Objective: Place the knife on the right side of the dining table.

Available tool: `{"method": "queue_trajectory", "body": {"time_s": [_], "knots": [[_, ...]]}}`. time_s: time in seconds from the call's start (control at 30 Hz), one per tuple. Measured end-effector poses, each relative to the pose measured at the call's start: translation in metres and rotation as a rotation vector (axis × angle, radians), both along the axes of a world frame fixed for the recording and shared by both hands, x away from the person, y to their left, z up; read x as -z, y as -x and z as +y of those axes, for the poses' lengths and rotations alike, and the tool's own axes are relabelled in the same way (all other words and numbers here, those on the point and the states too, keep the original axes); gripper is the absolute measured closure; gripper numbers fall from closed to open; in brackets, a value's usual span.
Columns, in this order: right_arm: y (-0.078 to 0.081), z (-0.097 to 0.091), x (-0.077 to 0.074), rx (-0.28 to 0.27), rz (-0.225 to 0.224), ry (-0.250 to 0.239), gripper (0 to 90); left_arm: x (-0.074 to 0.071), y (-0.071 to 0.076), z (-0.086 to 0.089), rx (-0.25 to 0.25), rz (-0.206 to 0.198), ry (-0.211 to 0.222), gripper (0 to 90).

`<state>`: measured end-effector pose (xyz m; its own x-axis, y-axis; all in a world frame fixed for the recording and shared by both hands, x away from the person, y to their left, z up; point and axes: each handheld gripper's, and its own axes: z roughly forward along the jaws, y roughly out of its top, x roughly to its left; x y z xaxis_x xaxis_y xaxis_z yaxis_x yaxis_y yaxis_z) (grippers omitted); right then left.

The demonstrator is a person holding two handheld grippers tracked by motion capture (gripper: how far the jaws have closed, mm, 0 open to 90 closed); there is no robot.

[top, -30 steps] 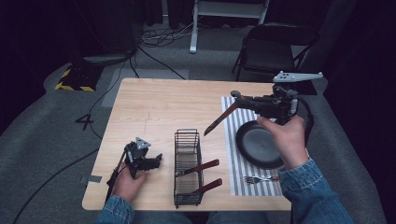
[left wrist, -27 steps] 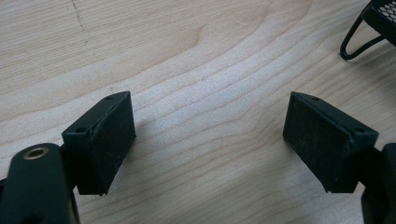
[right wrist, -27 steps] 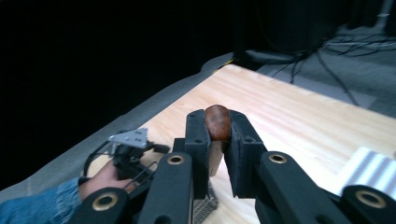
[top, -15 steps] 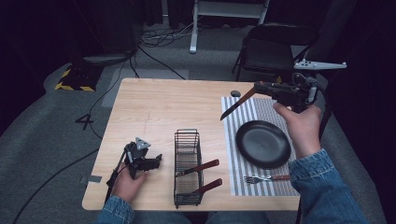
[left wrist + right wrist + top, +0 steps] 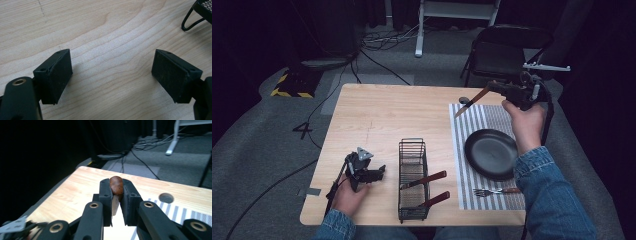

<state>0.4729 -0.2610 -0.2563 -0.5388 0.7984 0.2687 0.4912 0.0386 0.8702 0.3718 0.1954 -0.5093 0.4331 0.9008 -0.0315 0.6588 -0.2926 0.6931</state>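
Right gripper (image 5: 493,89): raised over the table's (image 5: 387,115) far right corner, jaws clamped on a knife (image 5: 472,102) by its brown wooden handle; blade slanting down over the striped placemat (image 5: 482,120). Handle end rounded, reddish-brown, seen between the pads in the right gripper view (image 5: 116,185). Left gripper (image 5: 112,75): resting on bare wood beside the wire caddy (image 5: 413,172), jaws wide apart, holding nothing.

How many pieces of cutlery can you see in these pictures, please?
4: two brown-handled pieces in the wire caddy, a fork on the striped placemat, and a knife held by the right gripper.
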Motion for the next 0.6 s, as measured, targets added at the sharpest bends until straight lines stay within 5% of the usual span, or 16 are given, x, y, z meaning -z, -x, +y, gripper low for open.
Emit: {"method": "queue_trajectory", "body": {"time_s": [0.6], "knots": [[-0.048,-0.008,0.05,0.16,0.061,0.088,80.2,0.0,0.0,0.0,-0.001,0.001,0.0,17.1]]}}
